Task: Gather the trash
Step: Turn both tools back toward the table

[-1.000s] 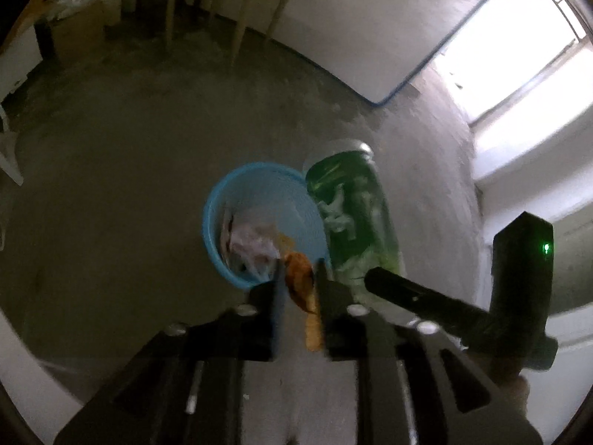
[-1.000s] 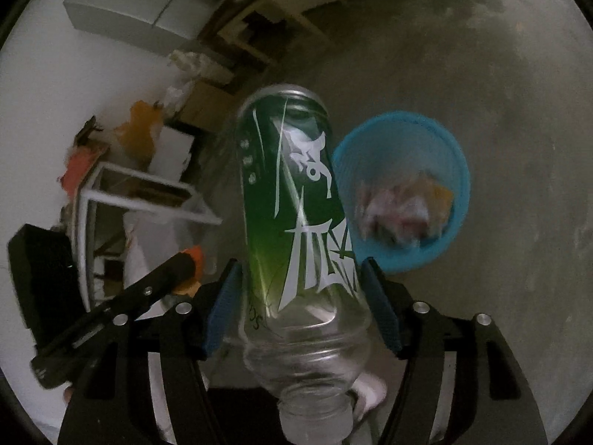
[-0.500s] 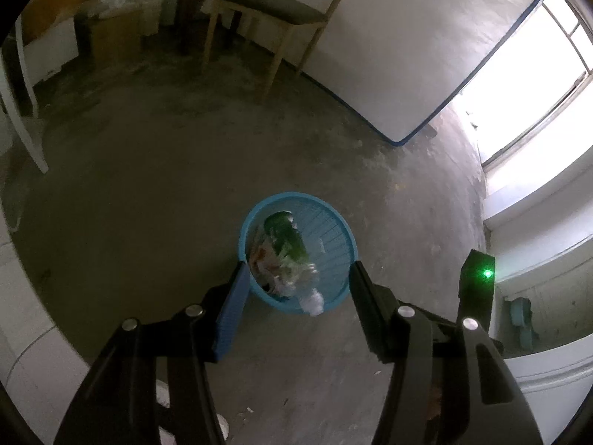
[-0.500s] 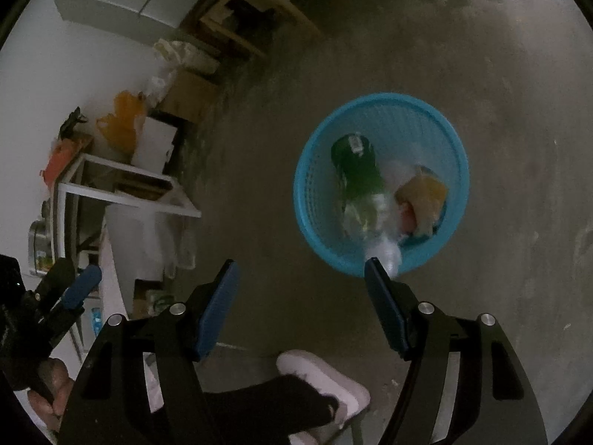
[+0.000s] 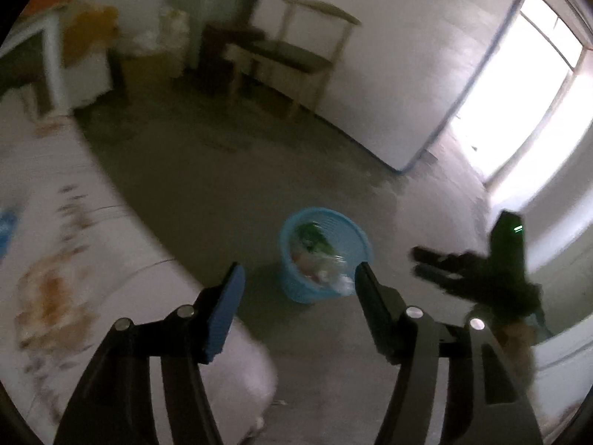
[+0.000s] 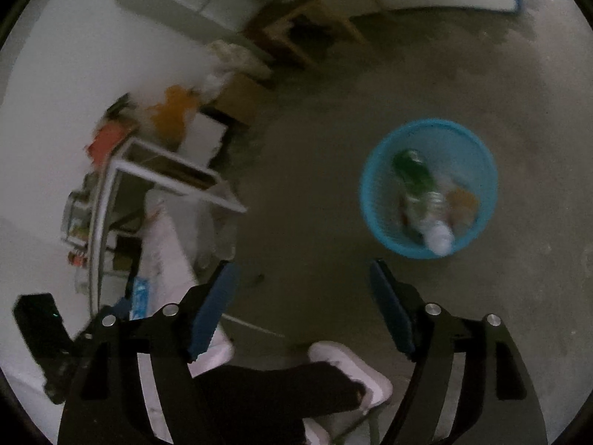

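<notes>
A blue mesh waste basket (image 5: 356, 238) (image 6: 374, 170) stands on the concrete floor. Inside it lie a green-labelled plastic bottle (image 6: 418, 189) (image 5: 315, 241), an orange scrap (image 6: 461, 202) and crumpled paper. My left gripper (image 5: 298, 289) hangs above and short of the basket, its jaws opening with nothing between them. My right gripper (image 6: 302, 278) is also high over the floor, left of the basket, jaws opening and empty. In the left wrist view the right gripper's black body (image 5: 493, 278) shows at the right.
A white stained tabletop (image 5: 55, 259) fills the left. A wooden chair (image 5: 296, 52) and cartons stand by the far wall, beside a leaning white board (image 5: 389, 92). A white metal rack (image 6: 122, 204) stands left. The person's white shoes (image 6: 352, 374) are on the floor beneath my right gripper.
A second ago the left gripper held an orange scrap and the right the green bottle; both dropped into the basket. Both grippers have since pulled back and risen, jaws wider.
</notes>
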Available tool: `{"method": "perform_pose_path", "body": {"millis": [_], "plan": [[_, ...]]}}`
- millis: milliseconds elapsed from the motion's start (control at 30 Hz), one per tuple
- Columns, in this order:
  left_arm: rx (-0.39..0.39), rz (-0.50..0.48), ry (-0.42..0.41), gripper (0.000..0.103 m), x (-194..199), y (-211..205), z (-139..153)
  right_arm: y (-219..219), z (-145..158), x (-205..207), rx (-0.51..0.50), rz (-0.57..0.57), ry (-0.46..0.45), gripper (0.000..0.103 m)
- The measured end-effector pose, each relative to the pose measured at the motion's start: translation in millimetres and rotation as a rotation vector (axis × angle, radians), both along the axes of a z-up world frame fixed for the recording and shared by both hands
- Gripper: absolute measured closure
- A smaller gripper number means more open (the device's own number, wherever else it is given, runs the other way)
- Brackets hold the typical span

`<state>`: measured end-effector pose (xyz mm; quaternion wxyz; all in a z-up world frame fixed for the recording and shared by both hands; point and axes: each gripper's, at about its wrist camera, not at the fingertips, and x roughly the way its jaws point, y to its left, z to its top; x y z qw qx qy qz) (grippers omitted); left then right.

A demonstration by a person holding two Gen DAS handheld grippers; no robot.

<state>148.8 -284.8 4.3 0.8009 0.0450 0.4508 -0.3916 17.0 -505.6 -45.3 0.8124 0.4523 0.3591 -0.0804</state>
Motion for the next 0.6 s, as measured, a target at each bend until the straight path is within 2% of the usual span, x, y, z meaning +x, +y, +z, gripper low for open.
{"method": "perform_pose_path", "body": {"millis": [133,367,433,600], "plan": [[-0.023,0.109,-0.036,0.042,-4.2,59.7,5.4,37.5,28.7,25.3,-0.028,0.095,-0.053,0.029],[-0.065,0.364,-0.089,0.042,-4.2,182.1,9.9,117.3,50.4,87.1,-0.035,0.295,-0.092,0.028],[-0.067,0.468,-0.111,0.042,2.4,232.9,11.2,142.8,55.5,106.7,-0.035,0.36,-0.099,0.028],[-0.078,0.644,-0.147,0.042,32.1,311.0,15.1,220.1,67.7,164.1,-0.016,0.539,-0.11,0.028]]}}
